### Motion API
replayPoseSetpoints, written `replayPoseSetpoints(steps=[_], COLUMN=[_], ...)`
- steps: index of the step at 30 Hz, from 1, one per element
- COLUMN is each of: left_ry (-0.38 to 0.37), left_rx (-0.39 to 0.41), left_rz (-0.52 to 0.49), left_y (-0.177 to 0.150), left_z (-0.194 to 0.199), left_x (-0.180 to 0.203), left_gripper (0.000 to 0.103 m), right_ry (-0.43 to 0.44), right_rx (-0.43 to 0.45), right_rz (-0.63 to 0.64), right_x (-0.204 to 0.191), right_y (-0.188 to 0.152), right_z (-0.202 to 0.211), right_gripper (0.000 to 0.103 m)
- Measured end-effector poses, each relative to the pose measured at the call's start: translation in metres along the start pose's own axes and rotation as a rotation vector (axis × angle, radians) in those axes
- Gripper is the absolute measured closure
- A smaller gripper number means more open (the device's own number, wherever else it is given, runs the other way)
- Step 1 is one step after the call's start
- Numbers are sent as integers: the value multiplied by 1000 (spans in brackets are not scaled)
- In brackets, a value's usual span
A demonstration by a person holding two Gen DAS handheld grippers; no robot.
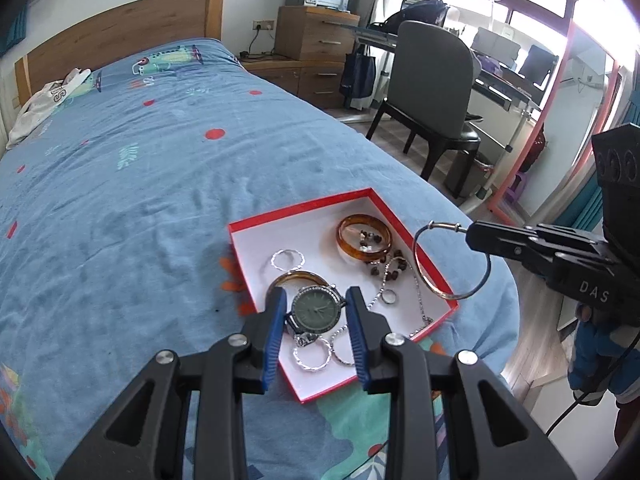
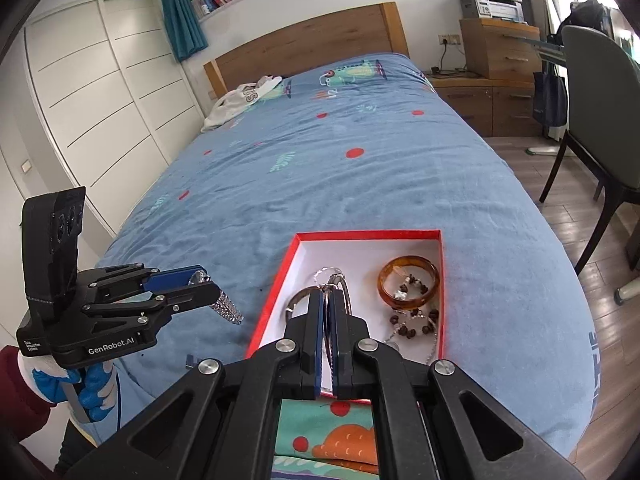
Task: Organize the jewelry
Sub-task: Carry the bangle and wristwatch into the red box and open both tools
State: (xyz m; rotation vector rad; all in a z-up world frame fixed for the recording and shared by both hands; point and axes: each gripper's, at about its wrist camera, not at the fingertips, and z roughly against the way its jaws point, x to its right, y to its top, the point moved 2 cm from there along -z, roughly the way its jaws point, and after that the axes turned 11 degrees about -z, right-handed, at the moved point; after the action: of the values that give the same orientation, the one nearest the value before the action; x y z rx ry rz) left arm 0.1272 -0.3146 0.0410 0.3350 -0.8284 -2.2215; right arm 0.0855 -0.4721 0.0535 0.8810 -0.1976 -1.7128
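My left gripper (image 1: 316, 320) is shut on a watch (image 1: 314, 309) with a dark green face and a sparkly band (image 2: 229, 309). It holds the watch in the air to the left of the red box (image 2: 368, 234). My right gripper (image 2: 329, 308) is shut on a thin metal bangle (image 1: 489, 265), which hangs over the box's right edge. The white-lined box (image 1: 240, 232) holds an amber bangle (image 1: 364, 236), a dark beaded bracelet (image 1: 390, 270), several silver rings (image 1: 288, 260) and a chain. A second amber bangle (image 1: 300, 277) is partly hidden behind the watch.
The box lies near the foot of a bed with a blue patterned cover (image 1: 140, 200). A white garment (image 2: 240, 100) lies by the wooden headboard. A grey chair (image 1: 432, 92) and a desk stand to the right, a wardrobe (image 2: 100, 100) to the left.
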Motion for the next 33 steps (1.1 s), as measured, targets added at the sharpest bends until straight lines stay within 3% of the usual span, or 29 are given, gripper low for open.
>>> replayPoseSetpoints(steps=[13, 28, 33], left_ry=[-30, -15, -11], left_rx=[-112, -183, -198], left_rz=[-7, 11, 22], left_y=[-10, -32, -39], left_z=[-75, -98, -103], left_x=[27, 20, 19], left_gripper=[75, 75, 74], right_ry=[-17, -35, -73], right_rx=[-95, -115, -163], right_rz=[-64, -109, -112], right_x=[45, 69, 80], right_y=[-15, -19, -26], right_z=[-47, -60, -70], right_gripper=[100, 100, 99])
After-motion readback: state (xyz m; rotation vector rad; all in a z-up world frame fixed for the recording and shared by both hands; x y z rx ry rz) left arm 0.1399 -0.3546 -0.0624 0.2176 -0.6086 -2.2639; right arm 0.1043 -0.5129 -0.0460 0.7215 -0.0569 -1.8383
